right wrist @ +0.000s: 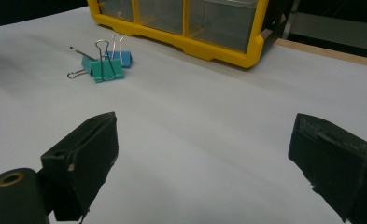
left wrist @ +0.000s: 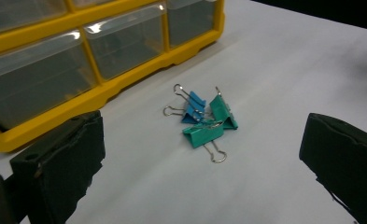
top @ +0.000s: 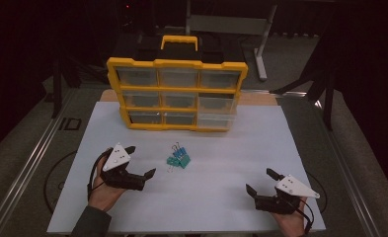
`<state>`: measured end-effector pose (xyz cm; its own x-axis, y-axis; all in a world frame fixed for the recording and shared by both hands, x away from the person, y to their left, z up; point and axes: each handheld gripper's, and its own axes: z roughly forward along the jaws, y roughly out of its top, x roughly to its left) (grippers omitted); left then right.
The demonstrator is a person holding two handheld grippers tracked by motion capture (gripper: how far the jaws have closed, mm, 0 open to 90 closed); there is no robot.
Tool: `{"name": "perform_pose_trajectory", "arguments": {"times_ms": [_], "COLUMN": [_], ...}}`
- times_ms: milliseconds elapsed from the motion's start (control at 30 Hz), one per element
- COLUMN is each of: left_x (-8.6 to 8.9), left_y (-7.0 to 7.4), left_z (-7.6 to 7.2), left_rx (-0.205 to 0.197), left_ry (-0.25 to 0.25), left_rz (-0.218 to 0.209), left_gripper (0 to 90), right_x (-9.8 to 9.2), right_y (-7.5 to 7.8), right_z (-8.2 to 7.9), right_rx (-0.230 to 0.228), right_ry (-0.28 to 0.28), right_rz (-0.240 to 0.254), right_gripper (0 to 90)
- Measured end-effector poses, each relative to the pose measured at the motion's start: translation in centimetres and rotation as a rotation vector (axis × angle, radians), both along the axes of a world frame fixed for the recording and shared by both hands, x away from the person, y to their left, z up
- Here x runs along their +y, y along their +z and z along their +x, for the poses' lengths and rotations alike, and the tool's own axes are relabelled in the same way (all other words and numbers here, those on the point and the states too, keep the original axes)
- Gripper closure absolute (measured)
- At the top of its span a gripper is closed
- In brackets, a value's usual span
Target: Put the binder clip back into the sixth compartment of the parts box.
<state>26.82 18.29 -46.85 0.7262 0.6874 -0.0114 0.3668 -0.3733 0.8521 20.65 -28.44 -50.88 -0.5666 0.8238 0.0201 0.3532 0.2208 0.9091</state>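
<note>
No readable writing on the yellow plastic drawer organiser (top: 176, 94) at the white worktop's (top: 221, 197) far edge. Three small teal and blue binder clips (top: 178, 159) lie mid-worktop, bare surface around them. Left gripper (top: 143, 160) and right gripper (top: 260, 181) rest near the front edge, jaws spread, empty.

Each hand-held gripper, left (top: 141, 161) and right (top: 261, 181), is black with thick matte foam-like jaws, a pale grey triangular screw-dotted top plate and a trailing black cable; the left forearm wears a dark grey sleeve (top: 90, 223).
</note>
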Motion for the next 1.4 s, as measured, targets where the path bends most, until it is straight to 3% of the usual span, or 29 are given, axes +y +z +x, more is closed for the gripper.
{"name": "perform_pose_trajectory", "arguments": {"times_ms": [500,800,1000,1133,1367,1400], "left_x": [-2.4,-3.4,-4.4,-5.1,-5.8,-5.9], "left_y": [-1.1,-2.1,-2.3,-2.4,-3.0,-3.1], "left_z": [2.7,3.8,4.3,4.6,5.3,5.4], "left_rx": [0.076,0.13,0.144,0.139,0.138,0.138], "left_ry": [-0.071,-0.093,-0.117,-0.129,-0.154,-0.159], "left_rz": [0.052,0.123,0.176,0.211,0.258,0.265], "left_gripper": [2.4,3.9,5.5,9.4,24.4,29.8], "right_x": [-0.2,-0.4,-0.4,-0.4,-0.4,-0.4], "right_y": [0.1,0.1,0.0,0.0,0.1,0.1], "right_z": [0.0,0.3,0.4,0.4,0.4,0.4], "right_rx": [0.005,0.009,0.014,0.014,0.013,0.013], "right_ry": [-0.005,-0.011,-0.012,-0.011,-0.012,-0.012], "right_rz": [-0.001,-0.01,-0.012,-0.013,-0.011,-0.012], "right_gripper": [8.3,8.4,8.4,8.5,8.5,8.5]}}
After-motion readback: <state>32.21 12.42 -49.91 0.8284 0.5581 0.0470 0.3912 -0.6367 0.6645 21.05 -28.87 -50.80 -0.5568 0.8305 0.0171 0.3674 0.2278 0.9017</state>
